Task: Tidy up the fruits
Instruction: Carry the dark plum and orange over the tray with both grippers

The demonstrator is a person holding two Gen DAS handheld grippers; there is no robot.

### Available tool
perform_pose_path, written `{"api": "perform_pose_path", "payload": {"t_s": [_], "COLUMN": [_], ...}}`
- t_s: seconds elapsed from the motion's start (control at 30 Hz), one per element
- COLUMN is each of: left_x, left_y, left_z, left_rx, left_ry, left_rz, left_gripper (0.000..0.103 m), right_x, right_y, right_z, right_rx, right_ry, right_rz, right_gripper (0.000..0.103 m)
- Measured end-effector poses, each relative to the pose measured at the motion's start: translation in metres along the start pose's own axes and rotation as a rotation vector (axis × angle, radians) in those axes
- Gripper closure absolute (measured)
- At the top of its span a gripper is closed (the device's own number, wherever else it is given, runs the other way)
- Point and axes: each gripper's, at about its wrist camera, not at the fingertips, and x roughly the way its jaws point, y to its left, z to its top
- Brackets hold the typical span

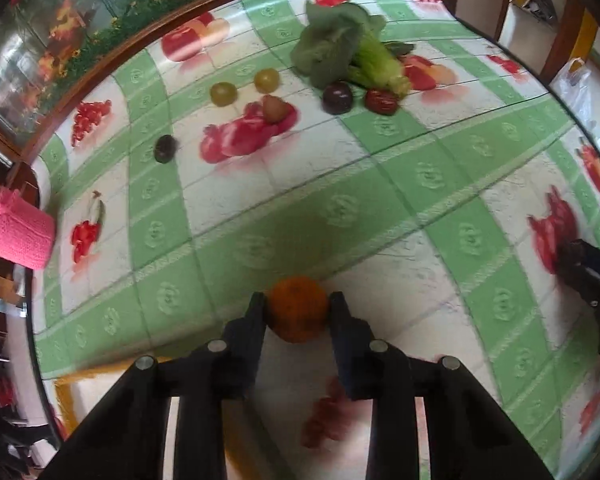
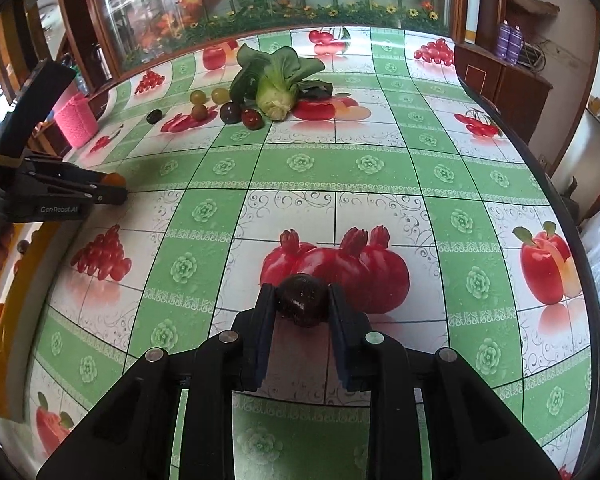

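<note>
We saw our left gripper [image 1: 298, 308] clamped on a small orange fruit [image 1: 298, 309] above the table [image 1: 380, 208]; only the right wrist view showed our right gripper [image 2: 302, 304] closed on a dark plum [image 2: 302, 305]. That view alone caught the purple bottles [image 2: 510, 42]. At the far edge we counted two green grapes [image 1: 223, 93], one brownish fruit [image 1: 275, 109], two dark round fruits [image 1: 337, 97], one red date [image 1: 381, 101], one bok choy [image 1: 348, 50] and one pink basket [image 2: 76, 120].
</note>
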Motion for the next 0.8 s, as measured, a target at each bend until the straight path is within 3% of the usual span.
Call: {"api": "perform_pose_path", "payload": {"t_s": [0.27, 0.43, 0.8], "left_x": [-0.036, -0.052, -0.092], "left_y": [-0.049, -0.067, -0.039], "left_z": [-0.034, -0.056, -0.093], "left_rx": [0.071, 0.126, 0.173], "left_ry": [-0.046, -0.056, -0.124], "left_rz": [-0.141, -0.204, -0.244], "left_gripper": [0.069, 0.069, 0.069], "right_x": [-0.030, -0.051, -0.077], "right_y": [0.001, 0.010, 0.053], "right_z": [-0.014, -0.030, -0.073], "right_rx": [0.063, 0.073, 0.157], "right_ry": [-0.036, -0.035, 0.009], "right_rz": [0.046, 0.005, -0.021], "right_gripper": [0.078, 0.078, 0.077]}}
